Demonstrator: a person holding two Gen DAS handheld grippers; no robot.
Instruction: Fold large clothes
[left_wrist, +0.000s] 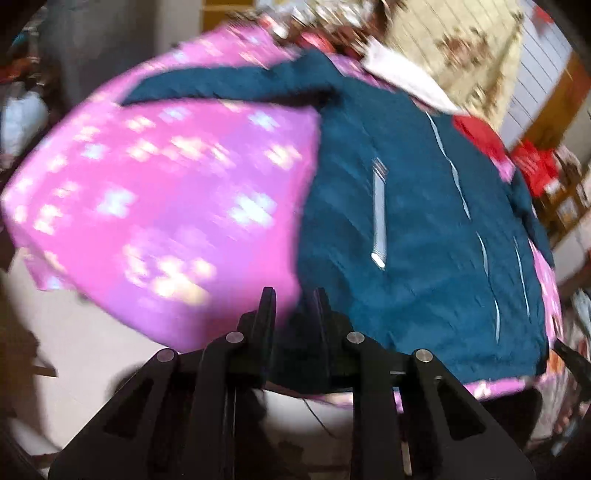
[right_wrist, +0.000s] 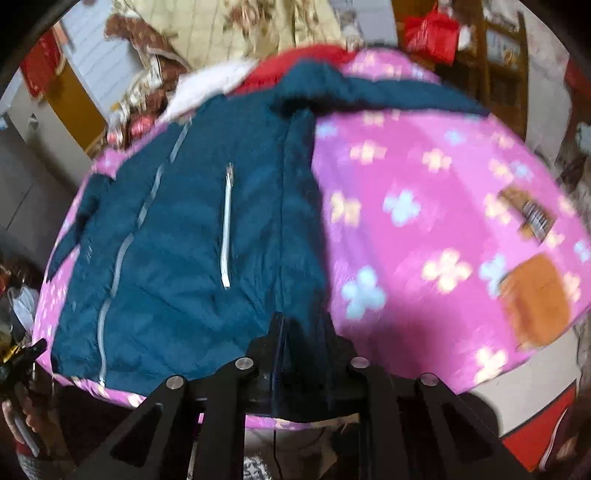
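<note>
- A dark teal padded jacket (left_wrist: 417, 236) lies spread front-up on a bed covered with a pink flowered sheet (left_wrist: 166, 192), its pale centre zip (right_wrist: 122, 258) and a short pocket zip (right_wrist: 226, 229) facing the cameras.
- One sleeve (left_wrist: 229, 86) stretches out sideways over the sheet at the far end of the jacket; the right wrist view shows the opposite sleeve (right_wrist: 388, 94) reaching out the same way, and part of another sleeve (right_wrist: 81, 218) at the bed's far edge.
- The jacket's hem sits at the near edge of the bed, directly under both tools.
- The left gripper (left_wrist: 293, 306) has its two black fingers drawn close together at the hem corner, where teal cloth appears pinched between them.
- The right gripper (right_wrist: 301, 328) is likewise nearly closed, with the jacket's side edge running up between its fingers; cloth looks clamped there.
- Both pictures are blurred by motion.
- A white collar lining (left_wrist: 406, 79) and something red (left_wrist: 476, 136) lie at the jacket's neck end.
- A cream floral quilt (right_wrist: 229, 33) is heaped beyond the bed.
- An orange-brown patch (right_wrist: 535, 299) and a small striped item (right_wrist: 528, 214) rest on the sheet, well apart from the jacket.
</note>
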